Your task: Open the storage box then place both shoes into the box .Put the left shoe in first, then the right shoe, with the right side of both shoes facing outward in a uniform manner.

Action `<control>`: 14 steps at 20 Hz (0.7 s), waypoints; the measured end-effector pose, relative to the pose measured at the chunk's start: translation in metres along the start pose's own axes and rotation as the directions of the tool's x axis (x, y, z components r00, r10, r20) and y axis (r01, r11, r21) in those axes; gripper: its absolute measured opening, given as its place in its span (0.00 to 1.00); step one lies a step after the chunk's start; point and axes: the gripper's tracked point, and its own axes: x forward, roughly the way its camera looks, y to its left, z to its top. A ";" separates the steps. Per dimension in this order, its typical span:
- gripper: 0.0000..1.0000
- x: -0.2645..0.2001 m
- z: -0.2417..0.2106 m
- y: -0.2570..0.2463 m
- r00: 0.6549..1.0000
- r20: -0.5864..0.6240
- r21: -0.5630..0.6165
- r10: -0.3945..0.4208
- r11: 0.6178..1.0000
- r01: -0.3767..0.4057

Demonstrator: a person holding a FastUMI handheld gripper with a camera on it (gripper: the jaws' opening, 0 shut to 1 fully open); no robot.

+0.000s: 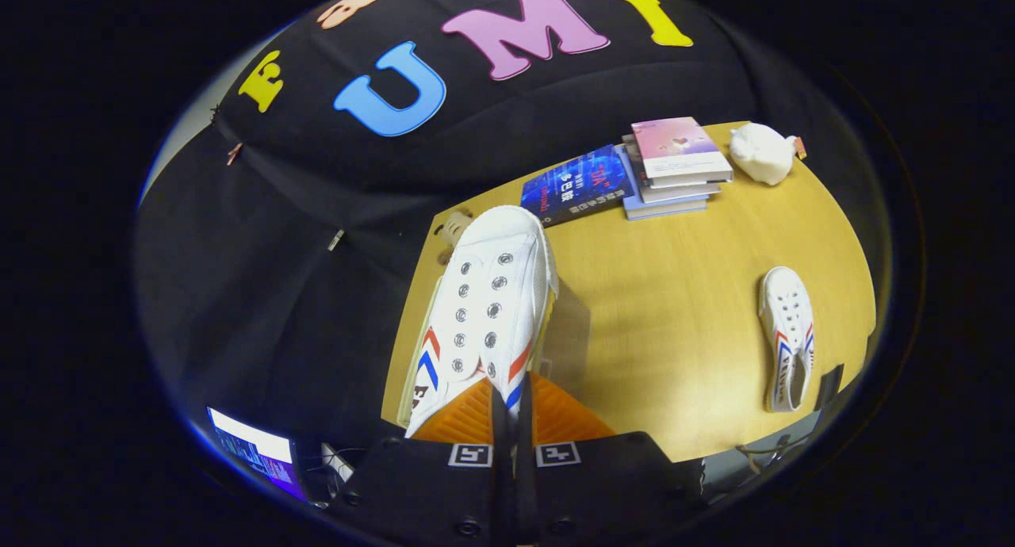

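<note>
Item: two-finger gripper [511,404]. Its fingers [476,420] are sitting nearly together and pinching the rear collar edge of a white canvas lace-less shoe with red and blue chevron stripes [484,309]; both fingers are pressing on that thin edge, so the gripper is gripping the held shoe.

Item: held shoe. It is hanging raised above the yellow wooden surface [658,317], toe pointing away from the fingers, eyelets and tongue facing the camera. Its toe is overlapping the near corner of the dark blue book [577,184] in this view; whether the sole is touching anything cannot be told.

Item: second white canvas shoe with matching red and blue stripes [787,337]. It is lying on the surface well apart from the held shoe, on that shoe's right, toe pointing away from the fingers.

Item: dark blue book. It is lying flat just beyond the held shoe's toe.

Item: stack of books with a pink cover on top [674,166]. It is lying beside the dark blue book, farther from the held shoe.

Item: white soft toy [763,154]. It is sitting beyond the stack, well apart from the held shoe.

Item: lit screen [254,452]. It is glowing below and to the left of the held shoe, off the surface.
</note>
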 end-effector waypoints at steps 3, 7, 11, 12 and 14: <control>0.05 0.033 -0.024 0.025 0.997 -0.077 0.008 0.022 1.000 -0.021; 0.05 0.075 -0.052 0.037 0.985 -0.171 0.006 -0.015 1.000 0.016; 0.05 0.115 -0.064 0.036 0.975 -0.210 -0.002 -0.076 0.997 0.077; 0.05 0.124 -0.065 0.033 0.971 -0.220 0.000 -0.098 0.995 0.101; 0.05 0.141 -0.070 0.023 0.961 -0.235 -0.008 -0.146 0.989 0.149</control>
